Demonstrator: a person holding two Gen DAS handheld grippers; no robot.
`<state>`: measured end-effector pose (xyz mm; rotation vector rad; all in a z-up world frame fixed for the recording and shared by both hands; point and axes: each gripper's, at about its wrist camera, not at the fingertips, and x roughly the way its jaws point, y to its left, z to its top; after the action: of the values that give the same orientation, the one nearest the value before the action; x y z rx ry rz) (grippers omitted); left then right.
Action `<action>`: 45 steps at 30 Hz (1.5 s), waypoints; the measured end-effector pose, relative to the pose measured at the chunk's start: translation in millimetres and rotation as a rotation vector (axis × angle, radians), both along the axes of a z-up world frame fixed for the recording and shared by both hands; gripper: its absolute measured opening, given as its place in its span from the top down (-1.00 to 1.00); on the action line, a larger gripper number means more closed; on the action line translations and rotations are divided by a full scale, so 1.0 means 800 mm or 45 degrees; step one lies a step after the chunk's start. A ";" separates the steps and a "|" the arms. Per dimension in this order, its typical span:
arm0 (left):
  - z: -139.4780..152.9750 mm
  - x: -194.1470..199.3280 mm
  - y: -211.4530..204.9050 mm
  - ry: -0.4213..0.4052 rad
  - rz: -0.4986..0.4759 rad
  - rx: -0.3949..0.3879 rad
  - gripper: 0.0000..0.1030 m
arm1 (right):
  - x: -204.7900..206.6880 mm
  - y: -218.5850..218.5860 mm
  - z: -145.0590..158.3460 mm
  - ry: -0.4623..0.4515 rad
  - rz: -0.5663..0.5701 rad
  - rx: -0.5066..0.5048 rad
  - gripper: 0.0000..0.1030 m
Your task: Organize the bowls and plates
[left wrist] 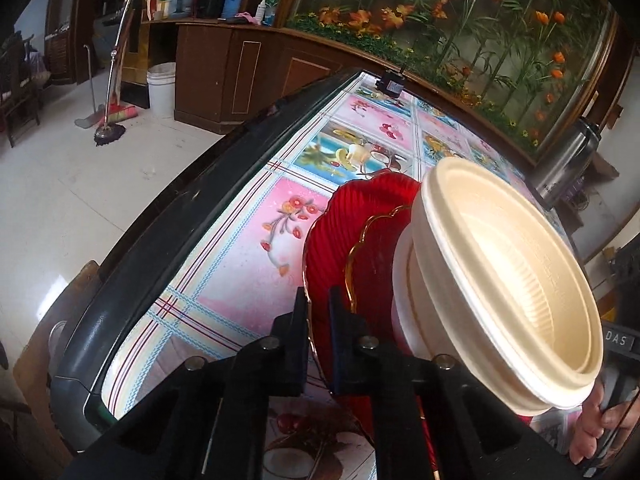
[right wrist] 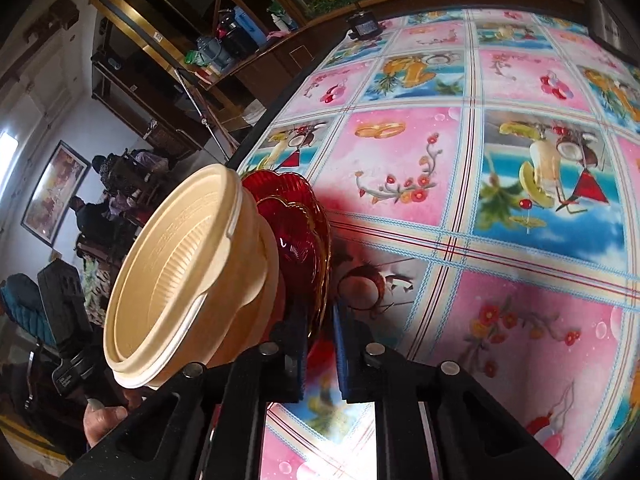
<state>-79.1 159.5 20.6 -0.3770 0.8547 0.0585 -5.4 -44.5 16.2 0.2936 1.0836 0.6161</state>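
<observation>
A stack stands tilted above the flowered tablecloth (left wrist: 248,240): two red ribbed plates (left wrist: 332,240) with gold rims, and nested cream bowls (left wrist: 500,280) resting on them. My left gripper (left wrist: 319,308) is shut on the near rim of the red plates. In the right wrist view the same red plates (right wrist: 296,236) and cream bowls (right wrist: 172,272) appear at the left. There my right gripper (right wrist: 320,320) is shut on the opposite rim of the plates. The stack's underside is hidden.
A small black device (right wrist: 362,26) sits at the table's far edge, and a steel flask (left wrist: 568,160) stands at the right. The table's dark rim (left wrist: 160,232) runs along the left, above a tiled floor with a white bucket (left wrist: 161,88). A hand (right wrist: 102,420) holds the other gripper.
</observation>
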 end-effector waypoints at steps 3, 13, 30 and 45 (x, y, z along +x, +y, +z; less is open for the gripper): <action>0.003 0.001 -0.004 0.003 -0.010 -0.015 0.84 | -0.002 -0.002 0.001 0.007 -0.001 0.011 0.75; 0.022 0.035 -0.090 -0.012 -0.125 0.025 0.83 | -0.015 -0.072 0.010 -0.028 -0.096 0.018 0.74; 0.005 0.100 -0.266 0.042 -0.335 0.121 0.80 | -0.027 -0.261 0.007 -0.055 -0.447 0.008 0.74; 0.010 0.083 -0.270 -0.021 -0.345 0.195 0.62 | -0.035 -0.263 0.003 -0.083 -0.448 0.007 0.69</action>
<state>-13.1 -56.6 28.6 -0.1156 0.8725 -0.1295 -33.5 -254.5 18.5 0.4544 0.9392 0.3123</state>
